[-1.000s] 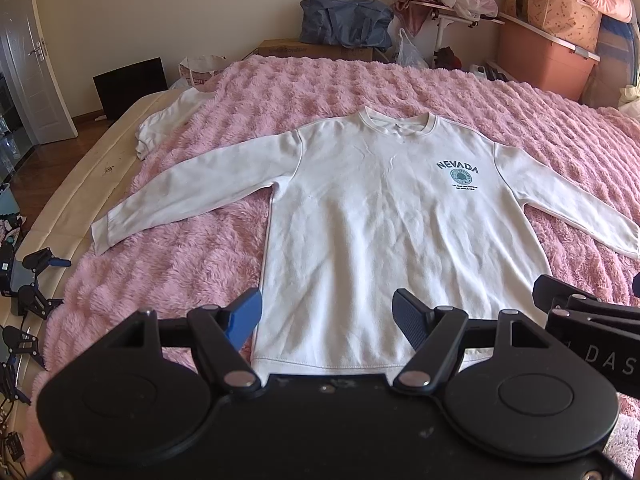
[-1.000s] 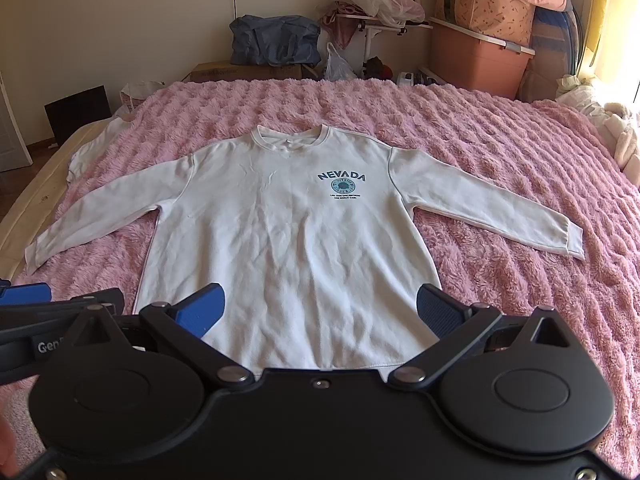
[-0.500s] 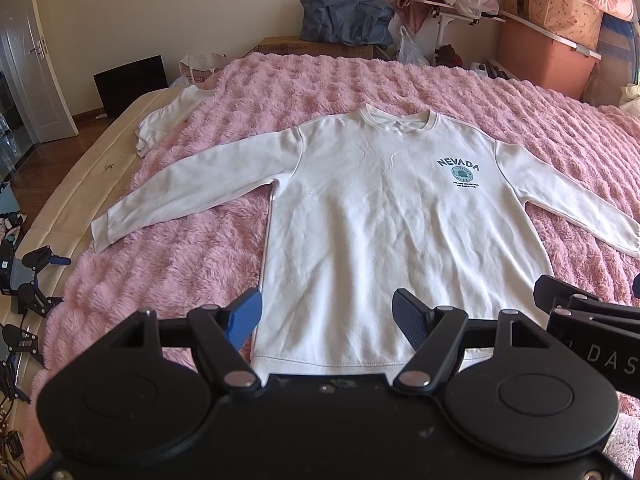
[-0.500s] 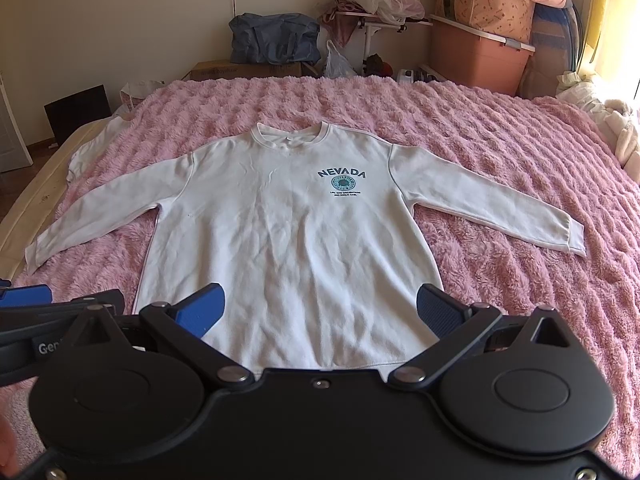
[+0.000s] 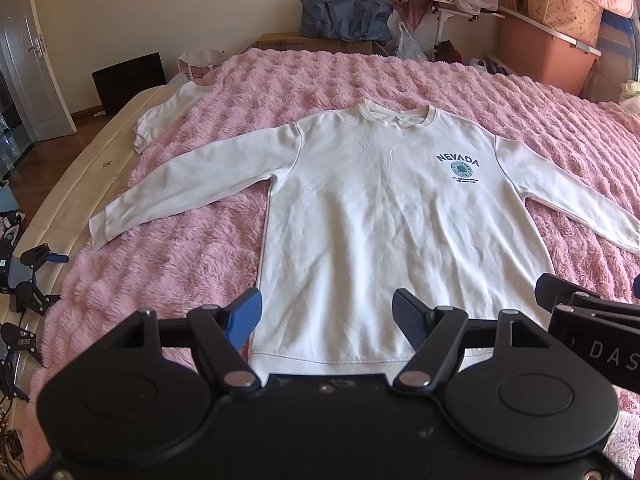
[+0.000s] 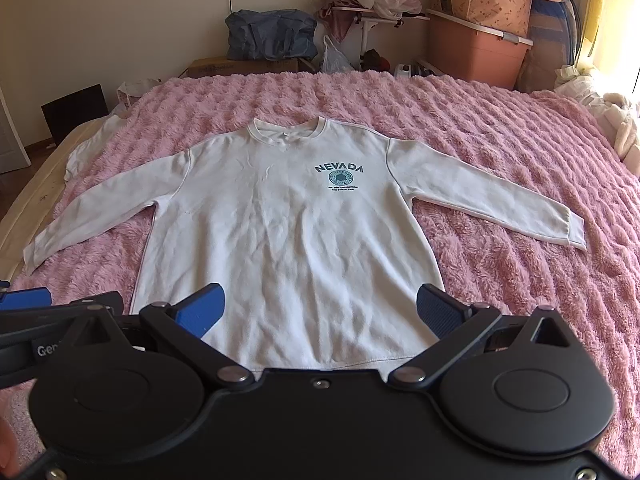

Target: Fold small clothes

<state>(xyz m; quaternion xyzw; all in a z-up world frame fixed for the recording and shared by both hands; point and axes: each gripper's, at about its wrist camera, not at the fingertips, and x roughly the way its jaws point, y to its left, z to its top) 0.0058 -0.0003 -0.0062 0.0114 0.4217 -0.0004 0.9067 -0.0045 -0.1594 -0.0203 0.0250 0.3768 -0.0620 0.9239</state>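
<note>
A white long-sleeved sweatshirt [image 5: 380,216] [image 6: 280,216] with a blue NEVADA print lies flat and face up on the pink fluffy blanket [image 5: 168,264] [image 6: 500,128], both sleeves spread out to the sides. My left gripper [image 5: 327,318] hovers open above the hem's left part, holding nothing. Over the hem's right part my right gripper [image 6: 320,308] stands open too, its fingers apart and empty. Each gripper's body shows at the edge of the other's view.
A second white garment [image 5: 164,116] lies at the blanket's far left edge. Bags, a cardboard box [image 6: 240,66] and an orange storage bin [image 6: 476,50] line the far wall. Spare gripper parts [image 5: 28,280] rest on the floor left of the bed.
Both grippers have crept slightly back or up, so the sweatshirt sits a little lower in view. Nothing was taken hold of.
</note>
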